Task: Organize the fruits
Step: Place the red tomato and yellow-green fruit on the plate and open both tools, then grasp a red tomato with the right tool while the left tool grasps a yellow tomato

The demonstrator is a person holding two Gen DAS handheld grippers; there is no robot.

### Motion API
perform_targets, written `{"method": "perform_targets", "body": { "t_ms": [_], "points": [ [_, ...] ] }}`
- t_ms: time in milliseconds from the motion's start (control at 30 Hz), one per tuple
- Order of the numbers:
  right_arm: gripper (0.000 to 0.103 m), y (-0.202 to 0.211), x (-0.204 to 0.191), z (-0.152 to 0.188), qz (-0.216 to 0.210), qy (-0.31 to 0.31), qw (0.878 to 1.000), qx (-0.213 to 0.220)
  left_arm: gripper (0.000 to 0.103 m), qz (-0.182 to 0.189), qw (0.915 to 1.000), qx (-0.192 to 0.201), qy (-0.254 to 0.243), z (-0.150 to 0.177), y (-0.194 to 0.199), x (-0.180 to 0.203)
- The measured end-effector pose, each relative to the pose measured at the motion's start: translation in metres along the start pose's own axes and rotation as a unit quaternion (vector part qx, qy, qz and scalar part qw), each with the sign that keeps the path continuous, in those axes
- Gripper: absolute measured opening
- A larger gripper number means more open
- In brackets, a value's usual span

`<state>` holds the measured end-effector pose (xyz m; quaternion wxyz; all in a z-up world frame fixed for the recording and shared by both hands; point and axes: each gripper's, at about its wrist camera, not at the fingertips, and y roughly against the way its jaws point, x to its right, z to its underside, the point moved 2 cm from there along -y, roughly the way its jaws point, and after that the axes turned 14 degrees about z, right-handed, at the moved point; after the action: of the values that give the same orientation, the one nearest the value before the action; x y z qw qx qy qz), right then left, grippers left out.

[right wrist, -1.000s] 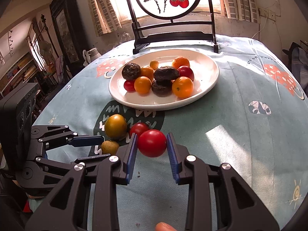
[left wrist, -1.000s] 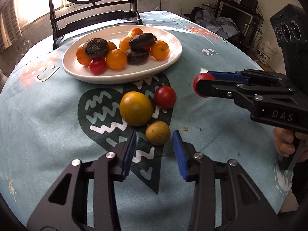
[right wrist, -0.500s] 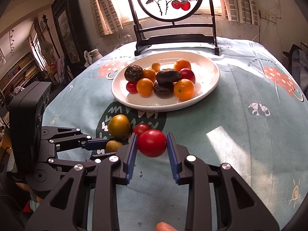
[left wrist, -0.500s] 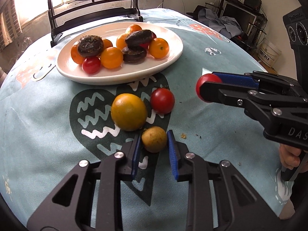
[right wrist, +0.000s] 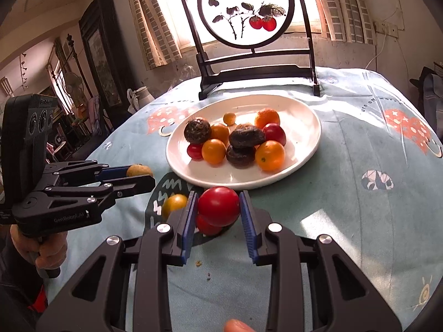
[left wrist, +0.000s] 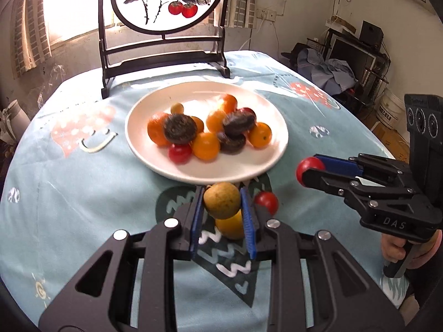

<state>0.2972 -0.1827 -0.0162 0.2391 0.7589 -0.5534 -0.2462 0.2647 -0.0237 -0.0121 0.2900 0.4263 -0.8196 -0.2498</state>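
My left gripper [left wrist: 221, 203] is shut on a small tan-brown fruit [left wrist: 221, 199] and holds it above the table, just short of the white plate [left wrist: 272, 163]. It also shows in the right wrist view [right wrist: 139, 170]. My right gripper [right wrist: 218, 207] is shut on a red tomato [right wrist: 218, 205], lifted near the plate's front rim [right wrist: 243, 184]. On the cloth below lie a yellow-orange fruit [right wrist: 174, 204] and a second red tomato [left wrist: 266, 202]. The plate holds several orange, red and dark fruits.
A black-framed round painted screen [right wrist: 249, 11] stands behind the plate at the table's far edge. The table has a light blue patterned cloth [right wrist: 360, 215]. Furniture and clutter surround the table.
My left gripper closed on the tan-brown fruit and lifted it off the cloth toward the plate. My right gripper kept its tomato and moved slightly closer to the plate.
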Motion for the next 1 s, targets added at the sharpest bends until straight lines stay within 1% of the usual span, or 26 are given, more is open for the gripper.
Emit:
{"method": "perform_targets", "body": {
  "t_ms": [67,167,300,400,433,467,500,533,567,600,633,700,800,900,1000],
  "points": [
    [0.032,-0.005,0.004,-0.017,0.001,-0.011,1.0,0.013,0.027,-0.002,0.9999,0.011,0.004,-0.021,-0.004,-0.008],
    [0.032,-0.021,0.008,-0.042,0.017,-0.017,0.999,0.032,0.027,-0.018,0.9994,0.029,0.007,-0.052,-0.016,-0.021],
    [0.032,-0.052,0.017,-0.067,0.019,-0.034,0.999,0.029,0.027,-0.035,0.9989,0.023,0.021,-0.085,-0.045,-0.041],
    [0.033,-0.073,0.021,-0.076,0.025,-0.036,0.999,0.025,0.027,-0.047,0.9985,0.013,0.027,-0.1,-0.064,-0.054],
    [0.036,-0.077,0.022,-0.077,0.024,-0.032,0.999,0.025,0.027,-0.05,0.9983,0.008,0.029,-0.102,-0.069,-0.057],
    [0.053,-0.08,0.022,-0.078,0.024,-0.028,0.999,0.028,0.037,-0.06,0.9977,0.004,0.03,-0.104,-0.072,-0.059],
    [0.067,-0.079,0.022,-0.078,0.028,-0.025,0.999,0.032,0.074,-0.076,0.9966,0.003,0.032,-0.104,-0.072,-0.06],
    [0.067,-0.076,0.023,-0.077,0.029,-0.026,0.999,0.038,0.092,-0.098,0.9945,0.014,0.035,-0.104,-0.067,-0.06],
    [0.067,-0.071,0.023,-0.077,0.026,-0.026,0.998,0.043,0.1,-0.114,0.9921,0.04,0.034,-0.102,-0.058,-0.059],
    [0.067,-0.066,0.022,-0.078,0.024,-0.025,0.998,0.046,0.1,-0.119,0.9907,0.061,0.029,-0.098,-0.047,-0.056],
    [0.067,-0.06,0.022,-0.077,0.023,-0.026,0.998,0.05,0.1,-0.121,0.9902,0.065,0.024,-0.095,-0.04,-0.053],
    [0.067,-0.048,0.02,-0.074,0.018,-0.029,0.998,0.055,0.1,-0.131,0.9897,0.054,0.022,-0.087,-0.028,-0.05],
    [0.068,-0.032,0.015,-0.062,0.019,-0.027,0.998,0.054,0.1,-0.134,0.9895,0.048,0.027,-0.067,-0.009,-0.045],
    [0.068,-0.022,0.007,-0.045,0.011,-0.017,0.999,0.046,0.101,-0.134,0.9888,0.053,0.038,-0.042,0.009,-0.043],
    [0.068,-0.019,-0.003,-0.027,0.007,-0.003,1.0,0.029,0.101,-0.141,0.9868,0.06,0.052,-0.015,0.017,-0.044]
  ]
}}
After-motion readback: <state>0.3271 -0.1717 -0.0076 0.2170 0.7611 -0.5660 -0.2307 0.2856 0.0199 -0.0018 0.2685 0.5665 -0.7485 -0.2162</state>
